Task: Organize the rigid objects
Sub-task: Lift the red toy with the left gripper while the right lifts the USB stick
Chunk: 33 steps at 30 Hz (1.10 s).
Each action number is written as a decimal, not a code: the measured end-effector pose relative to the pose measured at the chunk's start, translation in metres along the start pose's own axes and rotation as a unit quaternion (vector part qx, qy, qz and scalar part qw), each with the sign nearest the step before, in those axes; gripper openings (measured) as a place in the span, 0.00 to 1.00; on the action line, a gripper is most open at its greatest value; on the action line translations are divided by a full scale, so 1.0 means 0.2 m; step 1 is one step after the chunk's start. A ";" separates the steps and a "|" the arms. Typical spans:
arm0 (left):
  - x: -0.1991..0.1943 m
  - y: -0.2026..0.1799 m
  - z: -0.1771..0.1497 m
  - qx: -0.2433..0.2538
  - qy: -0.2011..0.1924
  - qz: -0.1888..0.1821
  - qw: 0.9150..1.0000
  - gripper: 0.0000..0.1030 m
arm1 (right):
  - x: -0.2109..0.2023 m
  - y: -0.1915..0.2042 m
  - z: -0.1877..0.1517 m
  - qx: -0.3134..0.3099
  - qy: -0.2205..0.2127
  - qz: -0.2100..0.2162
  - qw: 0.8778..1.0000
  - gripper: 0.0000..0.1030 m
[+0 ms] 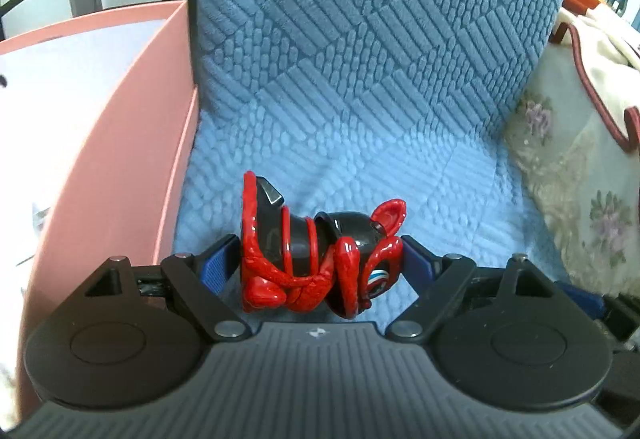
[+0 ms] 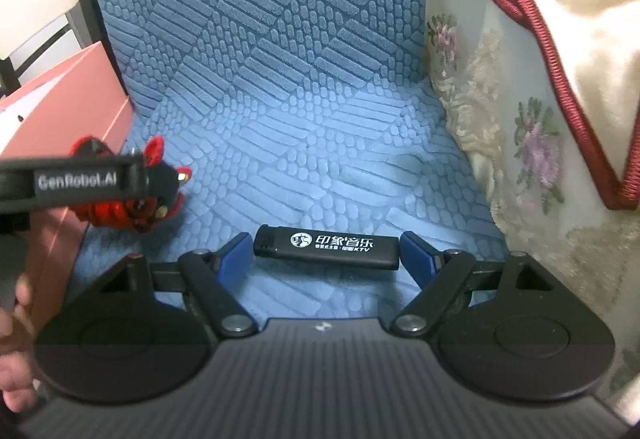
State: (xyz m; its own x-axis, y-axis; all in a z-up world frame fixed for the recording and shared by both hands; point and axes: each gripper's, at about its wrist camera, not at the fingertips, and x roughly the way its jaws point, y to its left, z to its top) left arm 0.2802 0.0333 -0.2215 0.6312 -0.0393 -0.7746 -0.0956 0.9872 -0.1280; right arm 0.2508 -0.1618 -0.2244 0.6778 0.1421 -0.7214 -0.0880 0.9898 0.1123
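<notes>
Black ribbed hand-held gripper (image 2: pixel 326 257), blue finger pads (image 2: pixel 416 255), silver pivot screws, white GenRobot.AI lettering, bare skin

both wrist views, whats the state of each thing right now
left tongs: shut on the red and black toy figure, which lies sideways
right tongs: shut on the black lighter, held endwise
pink box: open on top, left of the blue cushion
</notes>
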 end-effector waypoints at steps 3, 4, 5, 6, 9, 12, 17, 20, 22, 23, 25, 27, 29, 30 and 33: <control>0.00 0.01 -0.01 -0.006 0.006 -0.004 1.000 0.85 | -0.04 -0.02 0.00 0.003 0.003 0.007 1.000 0.80; -0.01 0.00 -0.01 -0.004 0.006 -0.002 1.000 0.85 | -0.05 -0.03 0.00 0.005 0.006 0.009 1.000 0.80; -0.02 0.00 -0.02 -0.004 0.007 -0.001 1.000 0.85 | -0.06 -0.03 0.00 0.008 0.009 0.012 1.000 0.80; -0.03 0.00 -0.03 -0.008 0.009 -0.003 1.000 0.85 | -0.07 -0.04 0.00 0.010 0.011 0.016 1.000 0.80; -0.08 -0.01 -0.04 -0.022 0.010 -0.012 1.000 0.85 | -0.12 -0.03 -0.01 0.000 0.016 0.023 1.000 0.80; -0.15 -0.02 -0.05 -0.030 0.008 -0.015 0.999 0.85 | -0.17 -0.04 -0.01 -0.005 0.022 0.031 0.999 0.80; -0.30 -0.04 -0.07 -0.043 0.001 -0.021 0.999 0.85 | -0.28 -0.06 0.01 -0.009 0.022 0.036 0.999 0.80; -0.41 -0.05 -0.07 -0.046 -0.006 -0.028 0.999 0.85 | -0.36 -0.06 0.02 -0.014 0.016 0.041 0.999 0.80; -0.49 -0.07 -0.06 -0.045 -0.012 -0.029 0.998 0.85 | -0.44 -0.05 0.03 -0.017 0.011 0.044 0.999 0.80; -0.54 -0.07 -0.05 -0.046 -0.017 -0.030 0.998 0.85 | -0.47 -0.05 0.03 -0.017 0.009 0.045 0.999 0.80; -0.62 -0.08 -0.06 -0.050 -0.022 -0.034 0.998 0.85 | -0.55 -0.05 0.03 -0.016 0.004 0.050 0.999 0.80; -0.71 -0.09 -0.06 -0.052 -0.026 -0.040 0.998 0.85 | -0.62 -0.04 0.03 -0.018 -0.001 0.052 0.998 0.80; -0.79 -0.10 -0.06 -0.051 -0.030 -0.041 0.997 0.85 | -0.68 -0.03 0.04 -0.018 -0.005 0.054 0.998 0.80; -0.83 -0.10 -0.06 -0.052 -0.031 -0.042 0.997 0.85 | -0.71 -0.03 0.04 -0.018 -0.007 0.055 0.998 0.80; -0.94 -0.08 -0.07 -0.055 -0.038 -0.044 0.997 0.85 | -0.81 -0.01 0.05 -0.020 -0.016 0.059 0.998 0.80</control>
State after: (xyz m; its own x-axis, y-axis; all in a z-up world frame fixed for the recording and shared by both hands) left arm 0.1526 0.0226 -0.0833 0.6970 -0.1093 -0.7087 -0.1187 0.9571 -0.2644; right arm 0.1482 -0.1862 -0.1016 0.6831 0.2584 -0.6831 -0.1973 0.9658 0.1681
